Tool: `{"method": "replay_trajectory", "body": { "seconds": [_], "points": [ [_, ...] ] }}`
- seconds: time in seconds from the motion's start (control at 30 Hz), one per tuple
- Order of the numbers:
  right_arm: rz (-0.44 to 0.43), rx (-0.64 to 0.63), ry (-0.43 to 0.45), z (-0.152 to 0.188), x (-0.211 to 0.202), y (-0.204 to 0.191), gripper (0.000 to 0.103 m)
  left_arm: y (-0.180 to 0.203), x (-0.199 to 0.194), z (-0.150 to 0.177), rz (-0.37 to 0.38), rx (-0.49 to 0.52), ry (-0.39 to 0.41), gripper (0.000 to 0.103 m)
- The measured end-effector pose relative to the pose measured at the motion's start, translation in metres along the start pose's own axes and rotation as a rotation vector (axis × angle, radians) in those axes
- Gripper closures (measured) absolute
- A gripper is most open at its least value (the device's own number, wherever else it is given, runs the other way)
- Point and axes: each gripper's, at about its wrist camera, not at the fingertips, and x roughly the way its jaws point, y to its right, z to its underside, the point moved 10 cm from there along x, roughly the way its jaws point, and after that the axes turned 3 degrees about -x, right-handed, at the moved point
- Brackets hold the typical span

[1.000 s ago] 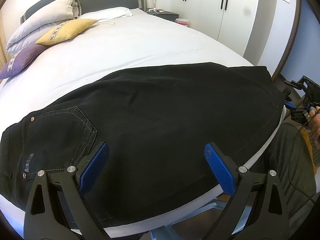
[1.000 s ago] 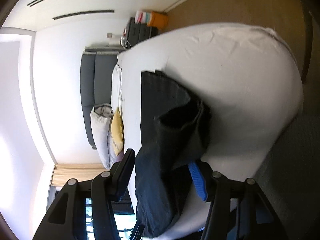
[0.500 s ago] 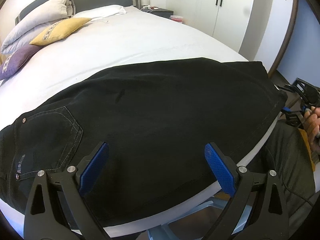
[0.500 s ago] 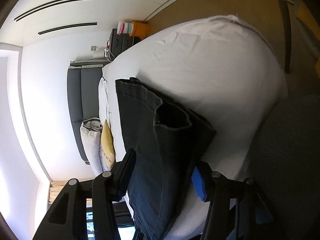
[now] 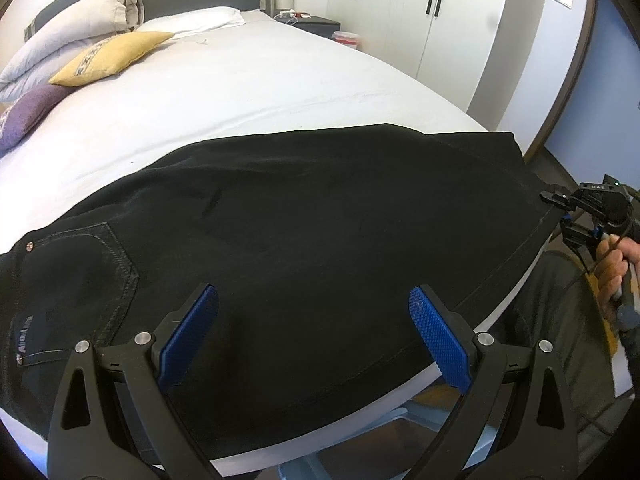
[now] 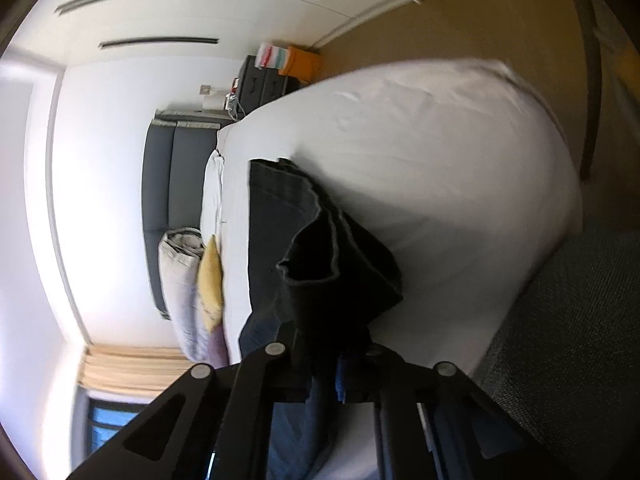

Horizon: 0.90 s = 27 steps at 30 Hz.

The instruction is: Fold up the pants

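Black pants [image 5: 320,208] lie lengthwise along the near edge of the white bed [image 5: 260,80], back pocket to the left. My left gripper [image 5: 314,332] hovers open over the middle of the pants, blue pads wide apart and nothing between them. At the far right, a hand [image 5: 612,268] holds my right gripper [image 5: 554,210] at the leg ends. In the right wrist view the right gripper [image 6: 324,364] is closing, its jaws pinched on the hem end of the pants [image 6: 280,232], whose leg opening gapes just beyond the fingers.
A yellow cushion [image 5: 108,56], a purple cushion [image 5: 24,116] and rolled bedding [image 5: 72,32] sit at the head of the bed. A dark nightstand [image 5: 316,24] and white wardrobe doors [image 5: 400,8] stand behind. The bed edge drops off just below the pants.
The right gripper's jaws have gone from wide apart around the hem to pinched on it. The left gripper stays open, its view of the pants shifted only slightly.
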Motion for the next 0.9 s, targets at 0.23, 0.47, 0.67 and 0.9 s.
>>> {"method": "replay_trajectory", "body": {
  "seconds": [0.23,0.47,0.67,0.9],
  "points": [
    [0.114,-0.193,0.052,0.000,-0.005,-0.032,0.096,0.001,0.006,-0.009,0.046,-0.062,-0.006,0.005],
    [0.281,-0.852,0.060,0.062,0.023,-0.146,0.096,-0.019,0.003,-0.023,0.080,-0.174,0.027,0.005],
    [0.395,-1.556,-0.197,0.224,0.105,-0.157,0.097,-0.027,0.013,-0.034,0.242,-0.353,0.003,0.005],
    [0.411,-1.636,-0.202,0.244,0.112,-0.149,0.096,-0.020,0.031,-0.042,0.425,-0.485,-0.053,0.005]
  ]
}}
